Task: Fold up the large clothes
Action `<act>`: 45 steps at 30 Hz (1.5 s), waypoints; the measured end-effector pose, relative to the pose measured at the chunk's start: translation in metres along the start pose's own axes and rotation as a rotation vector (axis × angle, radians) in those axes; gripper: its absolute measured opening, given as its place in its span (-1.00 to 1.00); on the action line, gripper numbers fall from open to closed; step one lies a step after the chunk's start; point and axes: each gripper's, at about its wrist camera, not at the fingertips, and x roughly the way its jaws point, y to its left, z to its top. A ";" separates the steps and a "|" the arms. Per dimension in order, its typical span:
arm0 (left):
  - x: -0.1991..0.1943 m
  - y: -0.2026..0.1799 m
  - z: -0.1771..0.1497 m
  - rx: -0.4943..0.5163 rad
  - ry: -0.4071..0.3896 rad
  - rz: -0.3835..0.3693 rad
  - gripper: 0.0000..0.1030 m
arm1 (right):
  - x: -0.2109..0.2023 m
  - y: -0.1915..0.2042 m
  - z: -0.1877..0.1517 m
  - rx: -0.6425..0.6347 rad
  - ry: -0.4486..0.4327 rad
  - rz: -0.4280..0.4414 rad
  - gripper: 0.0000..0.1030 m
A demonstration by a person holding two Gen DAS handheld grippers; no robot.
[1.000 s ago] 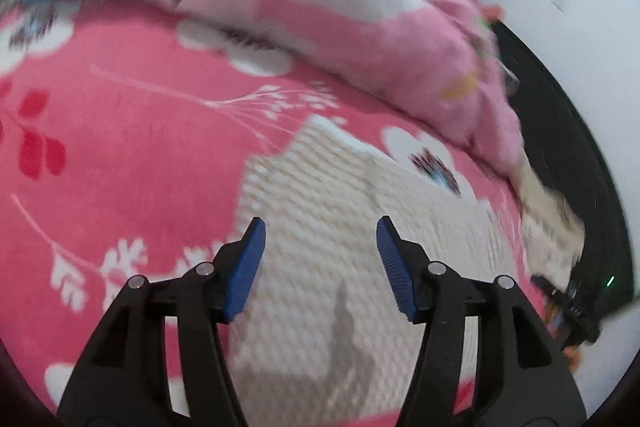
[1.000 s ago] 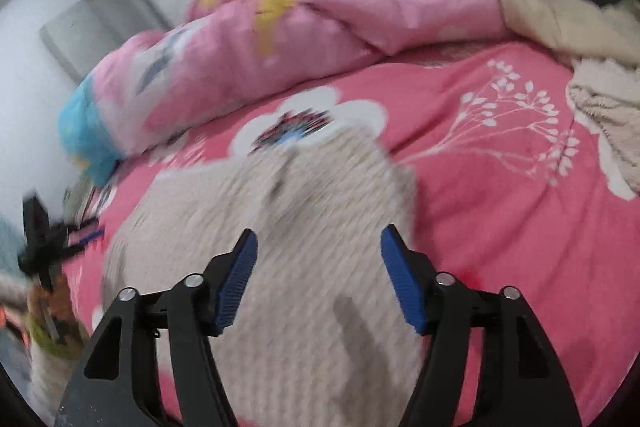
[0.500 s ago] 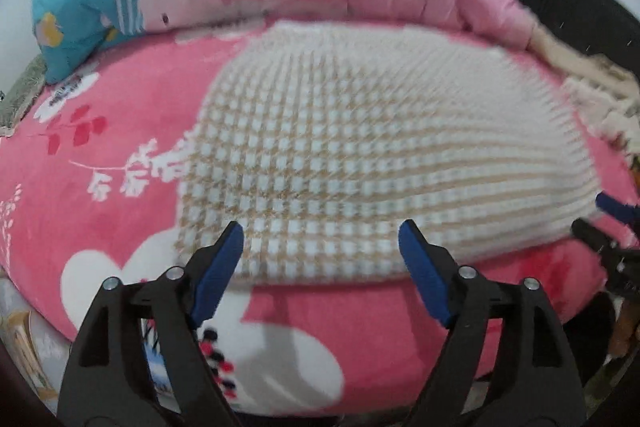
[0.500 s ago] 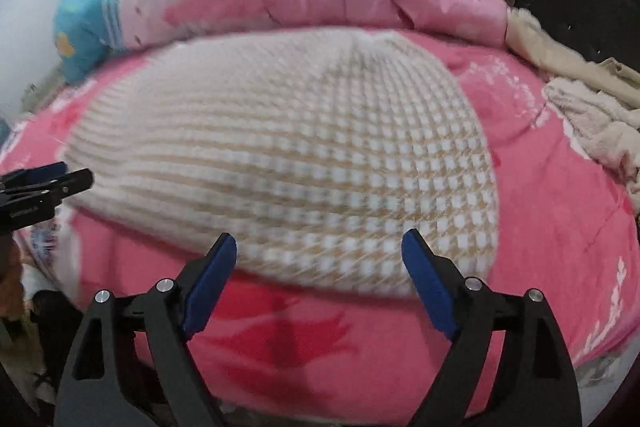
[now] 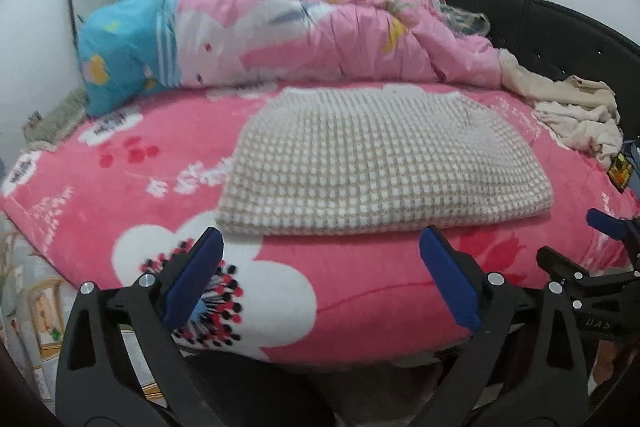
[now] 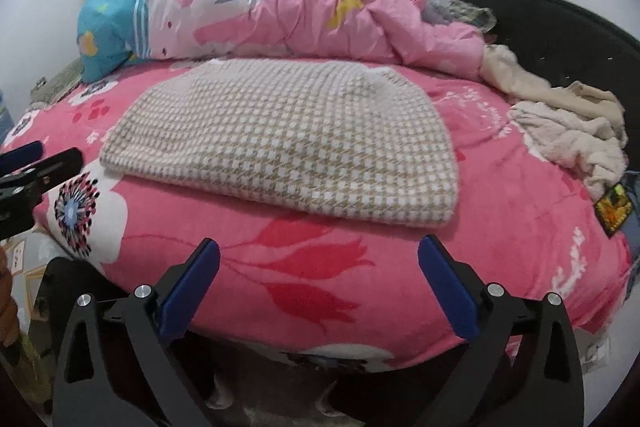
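I can't make out sleeves or collar on the folded checked garment (image 5: 384, 163); its far edge blurs against the pink quilt (image 5: 328, 35). Beige clothes (image 5: 576, 115) are piled at right, near the black headboard (image 5: 560, 27). The garment lies flat mid-bed on the pink blanket (image 5: 120, 187), long axis left to right. Left gripper (image 5: 320, 275) and right gripper (image 6: 320, 275): jaws opening, nothing between them.

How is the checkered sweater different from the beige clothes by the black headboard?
The checkered sweater lies folded flat and neat mid-bed; the beige clothes sit crumpled in a heap at the edge. The sweater has a tan-and-white check pattern; the beige clothes look plain. Both rest on the pink flowered blanket, and neither gripper touches them.
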 end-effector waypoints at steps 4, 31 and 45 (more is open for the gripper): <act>-0.010 -0.001 0.003 -0.005 0.002 0.085 0.85 | -0.008 0.003 0.001 0.006 -0.027 -0.053 0.88; 0.009 -0.017 -0.016 -0.058 0.190 0.127 0.85 | -0.012 0.005 -0.002 0.010 0.030 -0.061 0.88; 0.010 -0.016 -0.017 -0.054 0.200 0.116 0.85 | -0.008 0.009 -0.001 0.008 0.045 -0.050 0.88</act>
